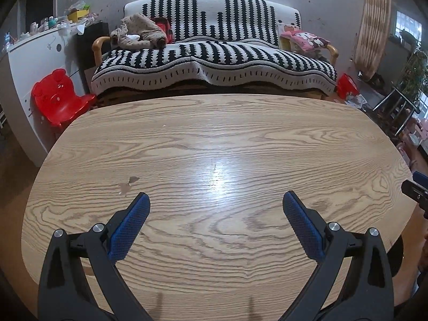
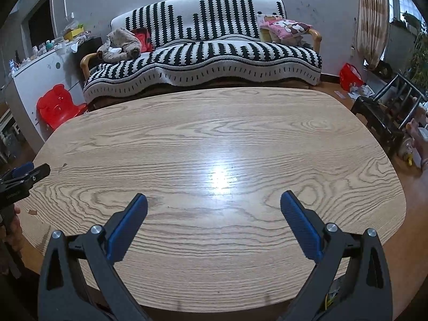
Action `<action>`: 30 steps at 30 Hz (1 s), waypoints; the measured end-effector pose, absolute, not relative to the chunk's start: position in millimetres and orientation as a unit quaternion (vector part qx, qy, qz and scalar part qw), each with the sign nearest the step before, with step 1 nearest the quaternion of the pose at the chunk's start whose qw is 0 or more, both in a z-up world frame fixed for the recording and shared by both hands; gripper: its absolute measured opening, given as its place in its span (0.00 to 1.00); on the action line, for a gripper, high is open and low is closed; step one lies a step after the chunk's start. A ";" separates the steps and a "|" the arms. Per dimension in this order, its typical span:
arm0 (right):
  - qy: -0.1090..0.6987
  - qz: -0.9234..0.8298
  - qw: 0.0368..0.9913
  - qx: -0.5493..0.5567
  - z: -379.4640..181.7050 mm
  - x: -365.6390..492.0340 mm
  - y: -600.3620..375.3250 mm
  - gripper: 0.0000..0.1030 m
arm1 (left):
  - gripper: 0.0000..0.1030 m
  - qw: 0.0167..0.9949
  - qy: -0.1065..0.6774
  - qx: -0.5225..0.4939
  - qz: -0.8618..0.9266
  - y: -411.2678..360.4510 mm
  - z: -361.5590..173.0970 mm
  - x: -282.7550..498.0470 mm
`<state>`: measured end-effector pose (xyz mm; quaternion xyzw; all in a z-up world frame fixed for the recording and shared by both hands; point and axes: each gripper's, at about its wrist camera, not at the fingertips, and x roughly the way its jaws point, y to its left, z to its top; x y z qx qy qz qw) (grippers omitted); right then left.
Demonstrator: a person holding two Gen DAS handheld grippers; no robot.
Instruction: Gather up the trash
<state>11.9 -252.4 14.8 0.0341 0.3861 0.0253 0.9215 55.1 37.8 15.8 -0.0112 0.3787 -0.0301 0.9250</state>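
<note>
My left gripper (image 1: 216,198) is open and empty, held above the near part of a light wooden oval table (image 1: 214,123). My right gripper (image 2: 214,199) is also open and empty above the same table (image 2: 214,112). No piece of trash shows on the tabletop in either view; only a small brown stain (image 1: 129,183) marks the wood. The right gripper's tip shows at the right edge of the left wrist view (image 1: 417,190), and the left gripper's tip shows at the left edge of the right wrist view (image 2: 24,174).
A black-and-white striped sofa (image 1: 214,61) stands behind the table with a brown plush toy (image 1: 139,33) and a pink pillow (image 1: 305,40). A red child's chair (image 1: 60,96) is at the left, a white cabinet (image 1: 32,61) behind it. A red bag (image 2: 350,76) and scattered papers lie on the floor at right.
</note>
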 end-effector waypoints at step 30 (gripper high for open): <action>0.388 0.021 0.921 0.034 15.2 5.8 -258.2 0.93 | 0.94 0.924 0.382 -0.004 -0.035 29.9 15.3 55.5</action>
